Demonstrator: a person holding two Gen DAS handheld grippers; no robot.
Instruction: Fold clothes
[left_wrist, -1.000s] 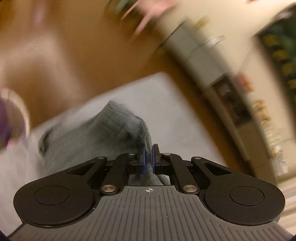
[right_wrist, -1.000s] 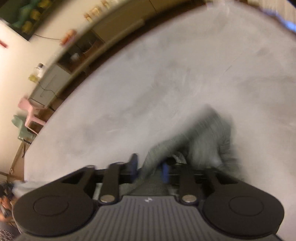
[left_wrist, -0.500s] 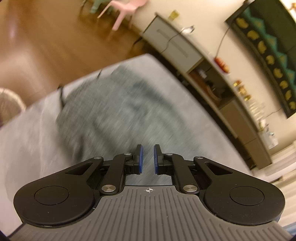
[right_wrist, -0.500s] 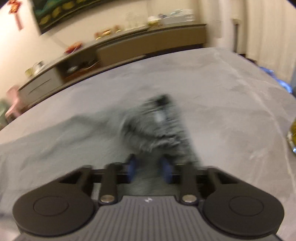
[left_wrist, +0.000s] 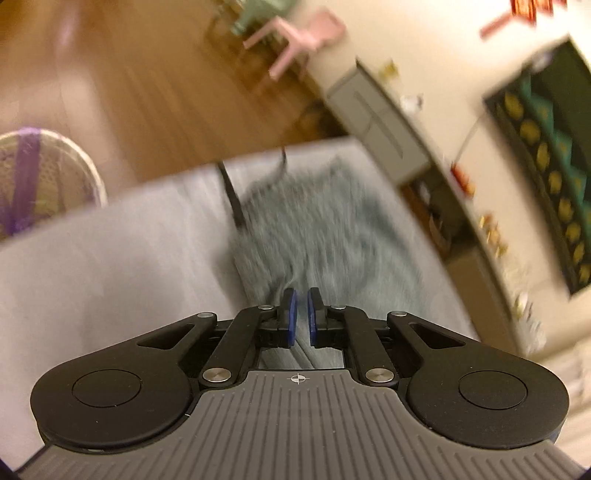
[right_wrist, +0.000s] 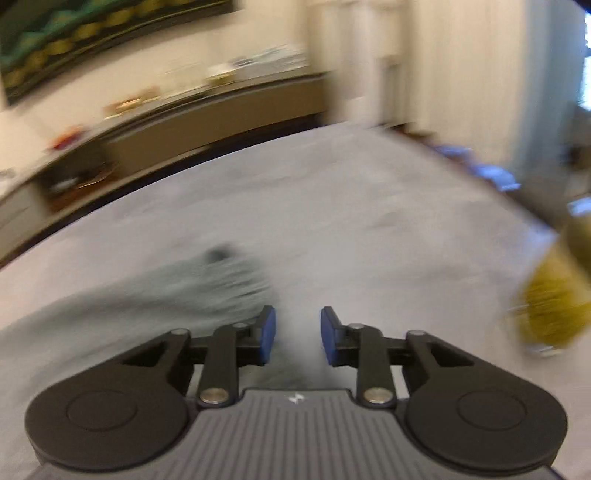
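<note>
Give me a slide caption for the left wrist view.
Left tongs, opening with nothing between them, over a grey garment lying on the grey table.

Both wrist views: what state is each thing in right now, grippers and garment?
Left gripper: jaws opening, nothing between the pads, above the garment.
Right gripper: jaws opening, empty, garment off to its left.
Grey knit garment: released, lying on the grey table; fold not readable through the blur.
Yellow object: at the table's right edge, too blurred to identify.
</note>
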